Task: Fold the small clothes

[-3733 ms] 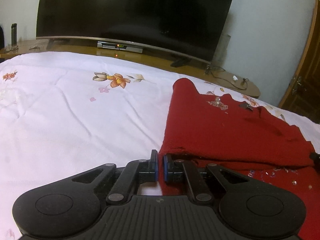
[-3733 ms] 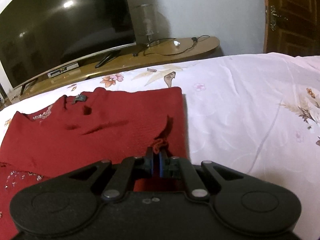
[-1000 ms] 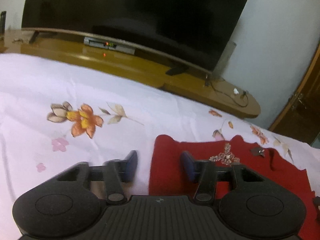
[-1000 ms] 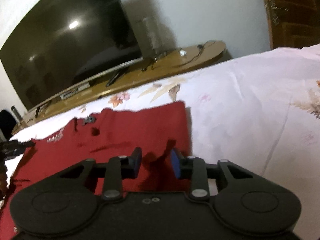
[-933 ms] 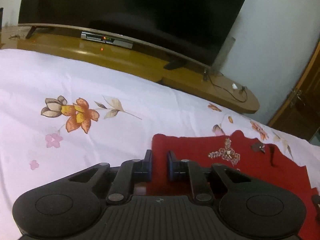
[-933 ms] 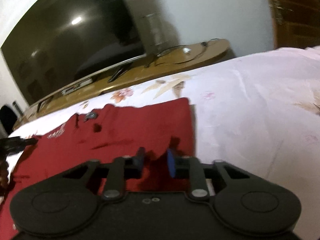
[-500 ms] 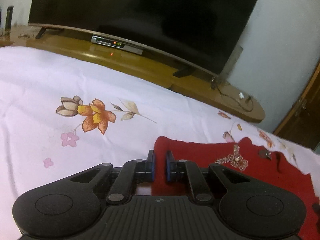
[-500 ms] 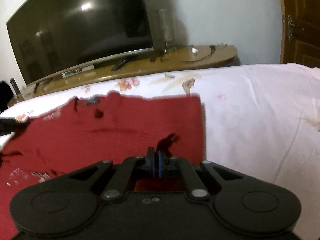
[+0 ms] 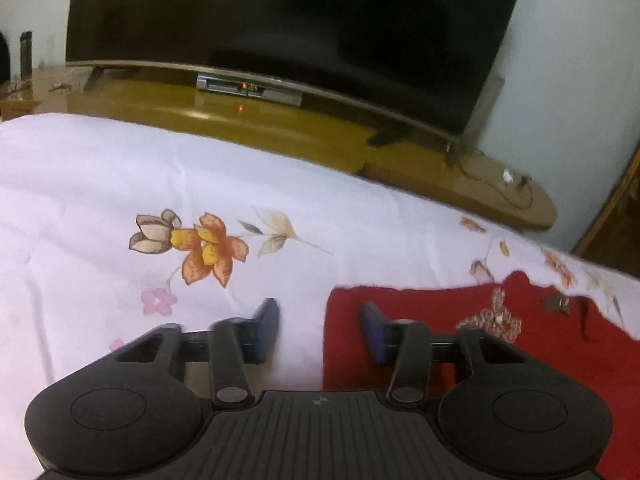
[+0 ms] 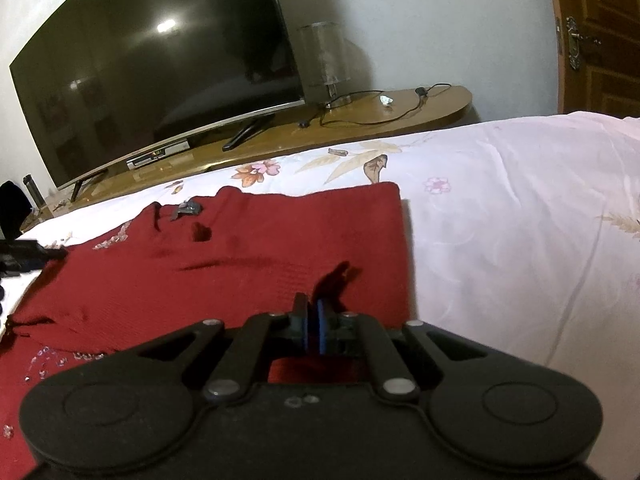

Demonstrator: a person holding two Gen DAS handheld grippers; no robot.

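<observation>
A red knitted garment (image 10: pixel 280 240) with beaded trim (image 9: pixel 494 318) lies flat on the white flowered bedsheet (image 9: pixel 100 200). My left gripper (image 9: pixel 318 312) straddles the garment's (image 9: pixel 540 344) left edge near its far corner. Its jaws are opening: one blue pad (image 9: pixel 266 328) is over the sheet, the other over the red cloth, and neither presses on it. My right gripper (image 10: pixel 311 326) is shut at the garment's right side, its pads pinched together on the red cloth, with a dark crease just ahead of them.
A large curved television (image 10: pixel 160 64) stands on a low wooden bench (image 10: pixel 380 112) past the foot of the bed, with a set-top box (image 9: pixel 248 88), cable and glass lamp. A wooden door (image 10: pixel 600 32) is at the right. Bare sheet (image 10: pixel 520 220) lies right of the garment.
My left jaws, shut on the garment's corner half a second ago, have spread wide. My right jaws closed on the cloth within the last second and have stayed shut.
</observation>
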